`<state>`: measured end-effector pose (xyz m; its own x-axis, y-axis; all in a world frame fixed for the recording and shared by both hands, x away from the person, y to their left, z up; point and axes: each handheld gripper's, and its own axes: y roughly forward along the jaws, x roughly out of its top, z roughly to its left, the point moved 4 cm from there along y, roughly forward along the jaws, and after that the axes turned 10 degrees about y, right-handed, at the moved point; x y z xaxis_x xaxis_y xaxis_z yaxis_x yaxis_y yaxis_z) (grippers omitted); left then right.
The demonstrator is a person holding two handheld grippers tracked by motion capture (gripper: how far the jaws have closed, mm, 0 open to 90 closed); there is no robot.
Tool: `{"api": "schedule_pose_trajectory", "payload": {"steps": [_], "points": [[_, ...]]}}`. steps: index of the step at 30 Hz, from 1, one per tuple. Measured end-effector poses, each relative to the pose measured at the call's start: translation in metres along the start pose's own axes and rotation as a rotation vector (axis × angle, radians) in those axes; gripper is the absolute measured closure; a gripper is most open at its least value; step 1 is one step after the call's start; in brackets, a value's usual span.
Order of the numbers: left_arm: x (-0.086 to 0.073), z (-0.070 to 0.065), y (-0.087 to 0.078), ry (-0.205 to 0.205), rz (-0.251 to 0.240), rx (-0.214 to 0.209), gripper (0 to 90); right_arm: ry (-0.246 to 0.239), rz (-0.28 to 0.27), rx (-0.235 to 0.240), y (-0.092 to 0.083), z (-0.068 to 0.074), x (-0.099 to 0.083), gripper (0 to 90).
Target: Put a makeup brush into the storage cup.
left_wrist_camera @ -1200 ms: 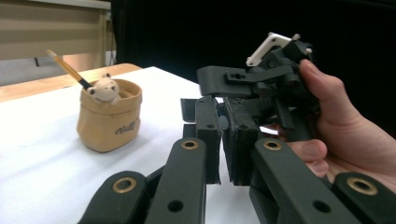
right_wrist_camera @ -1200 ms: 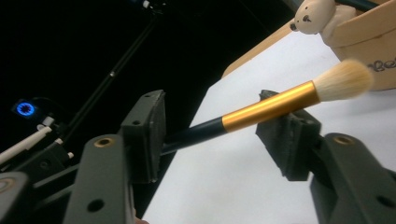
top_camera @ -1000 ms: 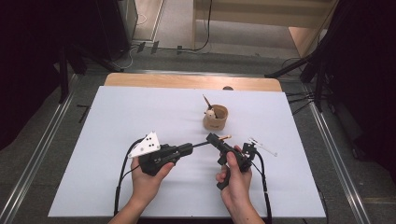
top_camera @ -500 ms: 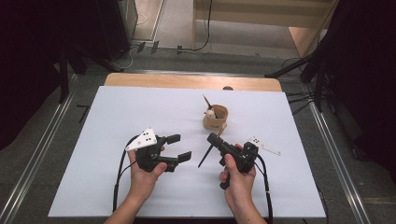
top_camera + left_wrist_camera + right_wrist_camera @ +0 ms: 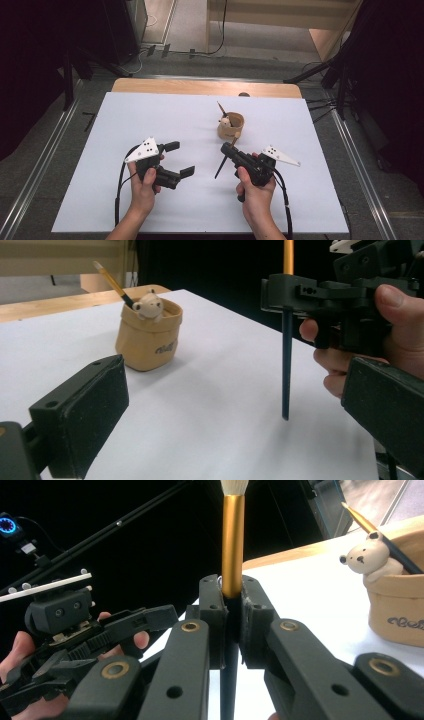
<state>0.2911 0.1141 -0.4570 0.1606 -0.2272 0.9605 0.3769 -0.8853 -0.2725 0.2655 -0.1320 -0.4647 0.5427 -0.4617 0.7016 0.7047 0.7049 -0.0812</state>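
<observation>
Clamping our right gripper [image 5: 229,148] on a dark-handled brush [image 5: 286,365], we hold it upright, its handle end just above the white surface [image 5: 150,115], near the tan pouch [image 5: 230,127]. Our left gripper [image 5: 179,159] has just been opening; its jaws stand wide with nothing between them, left of the brush.

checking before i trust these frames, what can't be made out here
- Brush: right gripper view, bristle tip cut off by the top edge; handle hidden behind the right gripper.
- Pouch: right gripper view, cut off by the right edge, print unreadable.
- Pouch contents: high view, too small.
</observation>
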Motion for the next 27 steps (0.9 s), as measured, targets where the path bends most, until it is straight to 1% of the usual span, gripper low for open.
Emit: {"api": "schedule_pose_trajectory", "payload": {"steps": [1, 5, 9, 11, 12, 14, 17, 18, 21, 24, 27], "points": [[0.0, 0.001, -0.002, -0.002, -0.007, 0.003, 0.0, -0.005, 0.0, -0.003, 0.0, 0.0, 0.0, 84.0], [-0.003, 0.004, -0.009, 0.007, -0.005, 0.02, 0.0, -0.04, -0.005, -0.023, -0.001, 0.001, 0.002, 84.0], [-0.007, 0.007, -0.014, 0.01, 0.002, 0.031, 0.0, -0.052, -0.001, -0.044, -0.001, 0.001, 0.002, 84.0], [-0.009, 0.009, -0.018, 0.018, 0.01, 0.044, 0.0, -0.057, -0.001, -0.05, -0.001, 0.001, 0.002, 84.0], [-0.01, 0.009, -0.02, 0.025, 0.007, 0.051, 0.0, -0.058, -0.002, -0.052, -0.002, 0.001, 0.003, 84.0], [-0.012, 0.01, -0.024, 0.024, 0.0, 0.056, 0.0, -0.06, -0.002, -0.057, -0.002, 0.001, 0.004, 84.0], [-0.013, 0.011, -0.032, 0.037, -0.015, 0.074, 0.0, -0.062, -0.007, -0.063, -0.004, 0.001, 0.006, 84.0], [-0.013, 0.012, -0.035, 0.047, -0.018, 0.08, 0.0, -0.064, -0.008, -0.064, -0.004, 0.001, 0.007, 84.0], [-0.016, 0.014, -0.047, 0.056, -0.034, 0.105, 0.0, -0.079, -0.014, -0.074, -0.007, 0.002, 0.012, 84.0], [-0.021, 0.016, -0.06, 0.056, -0.043, 0.131, 0.0, -0.099, -0.019, -0.083, -0.01, 0.005, 0.016, 84.0], [-0.027, 0.019, -0.072, 0.052, -0.051, 0.161, 0.0, -0.127, -0.018, -0.08, -0.011, 0.008, 0.021, 84.0]]}}
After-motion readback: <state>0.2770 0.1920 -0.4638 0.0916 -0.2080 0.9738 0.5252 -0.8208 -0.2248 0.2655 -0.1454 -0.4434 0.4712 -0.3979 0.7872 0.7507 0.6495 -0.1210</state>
